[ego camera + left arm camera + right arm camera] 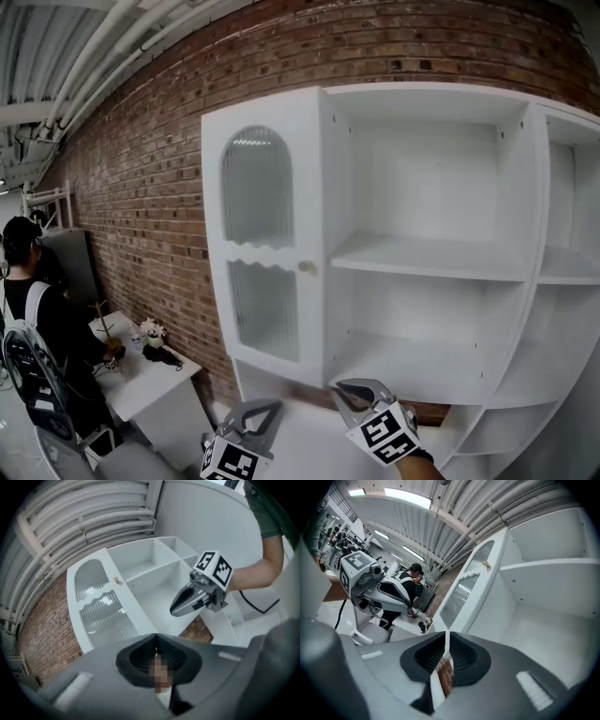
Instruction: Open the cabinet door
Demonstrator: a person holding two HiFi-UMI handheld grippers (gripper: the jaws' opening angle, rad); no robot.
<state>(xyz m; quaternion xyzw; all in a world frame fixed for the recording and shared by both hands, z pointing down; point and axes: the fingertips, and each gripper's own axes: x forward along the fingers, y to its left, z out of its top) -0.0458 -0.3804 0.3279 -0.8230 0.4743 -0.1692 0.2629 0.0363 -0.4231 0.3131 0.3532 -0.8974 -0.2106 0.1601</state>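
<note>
Both tools are low in the head view, under the white cabinet [431,103] that stands against the brick wall [141,159]. My left gripper [264,412] has its jaws pressed together with nothing between them. My right gripper [349,389] is only a narrow crack apart: its own view shows a thin slit of white and brick between the pads, so it is holding nothing. The cabinet door [281,187] is on the cabinet's left side, up and to the left of both tools and well clear of them. It has an arched ribbed-glass pane above, a wavy-topped pane below, and a small round knob [307,267] at mid-height on its right edge. It looks shut to me, with its face level with the cabinet front and pale white showing behind the glass. Right of it are open compartments with bare white shelves [427,258]. Off at the far left a person [37,319] with a backpack bends over a small white table [141,389] carrying a few small objects I can't make out.
</note>
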